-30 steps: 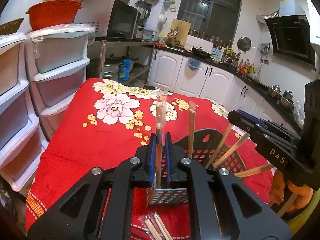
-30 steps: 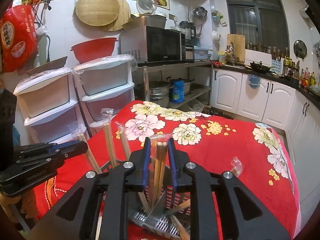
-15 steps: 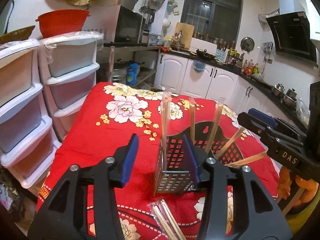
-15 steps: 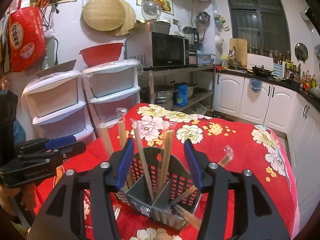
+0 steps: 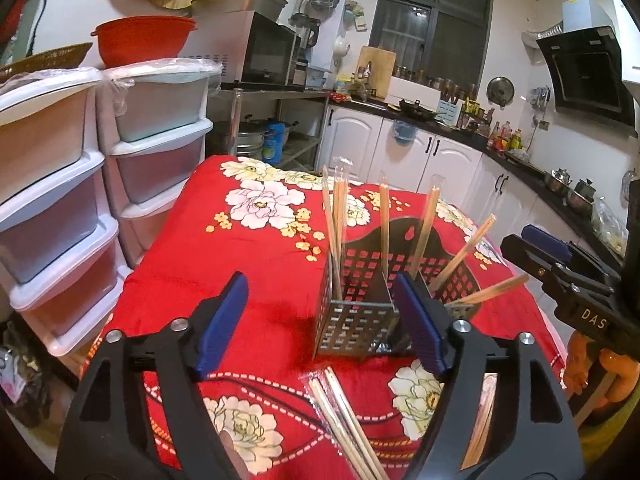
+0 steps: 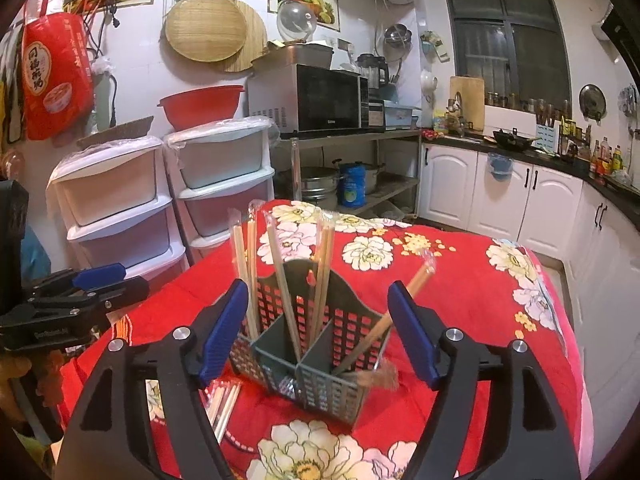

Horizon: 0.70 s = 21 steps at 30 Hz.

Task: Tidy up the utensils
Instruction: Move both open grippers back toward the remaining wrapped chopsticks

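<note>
In the left wrist view the wrapped chopsticks (image 5: 344, 420) lying near the front edge of the red floral cloth (image 5: 240, 272) run off the bottom of the picture, and the right finger (image 5: 420, 320) of the left gripper (image 5: 320, 324) covers the near right corner of the slotted utensil holder (image 5: 356, 320). In the right wrist view the left finger (image 6: 220, 332) of the right gripper (image 6: 316, 332) hides most of that loose bundle. How the holder's compartments divide behind the chopsticks cannot be told, and the bottles on the far kitchen counter (image 6: 600, 160) are too small to read.

Right tongs (image 6: 318, 334) just opened, empty; wrapped chopsticks (image 6: 322, 276) upright in caddy (image 6: 308, 364) on tabletop (image 6: 472, 304).
</note>
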### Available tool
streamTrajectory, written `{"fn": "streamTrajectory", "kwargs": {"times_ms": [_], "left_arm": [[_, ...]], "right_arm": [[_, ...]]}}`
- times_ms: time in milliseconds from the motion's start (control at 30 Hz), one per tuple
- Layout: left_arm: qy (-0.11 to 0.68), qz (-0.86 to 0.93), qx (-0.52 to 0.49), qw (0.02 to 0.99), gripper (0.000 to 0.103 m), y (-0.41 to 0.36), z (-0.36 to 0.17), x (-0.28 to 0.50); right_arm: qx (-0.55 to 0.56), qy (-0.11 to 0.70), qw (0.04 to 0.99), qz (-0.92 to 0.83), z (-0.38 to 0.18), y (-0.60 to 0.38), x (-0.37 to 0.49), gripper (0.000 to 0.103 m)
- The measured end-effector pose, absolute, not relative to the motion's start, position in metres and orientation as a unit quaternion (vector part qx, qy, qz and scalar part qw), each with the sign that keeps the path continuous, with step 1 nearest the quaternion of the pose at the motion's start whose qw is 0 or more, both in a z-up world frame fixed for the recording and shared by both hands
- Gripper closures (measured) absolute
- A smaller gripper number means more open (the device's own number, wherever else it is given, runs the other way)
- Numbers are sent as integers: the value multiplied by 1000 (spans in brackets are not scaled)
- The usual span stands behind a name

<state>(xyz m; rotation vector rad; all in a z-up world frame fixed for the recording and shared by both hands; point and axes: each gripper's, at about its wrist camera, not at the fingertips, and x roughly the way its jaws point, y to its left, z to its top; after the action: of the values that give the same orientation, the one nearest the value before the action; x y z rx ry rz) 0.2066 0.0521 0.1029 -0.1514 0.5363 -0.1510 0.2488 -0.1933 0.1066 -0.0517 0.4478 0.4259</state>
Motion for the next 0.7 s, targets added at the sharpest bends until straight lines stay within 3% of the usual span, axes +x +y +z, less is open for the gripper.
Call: {"fn": "streamTrajectory", "kwargs": {"times_ms": [433, 700], "left_arm": [[278, -81, -90, 953, 15, 57, 80, 184], [299, -88, -98, 945, 13, 57, 59, 181]], "right_arm": [[-31, 234, 951, 202, 93, -204, 218, 32], [-34, 247, 949, 194, 81, -211, 209, 32]]}}
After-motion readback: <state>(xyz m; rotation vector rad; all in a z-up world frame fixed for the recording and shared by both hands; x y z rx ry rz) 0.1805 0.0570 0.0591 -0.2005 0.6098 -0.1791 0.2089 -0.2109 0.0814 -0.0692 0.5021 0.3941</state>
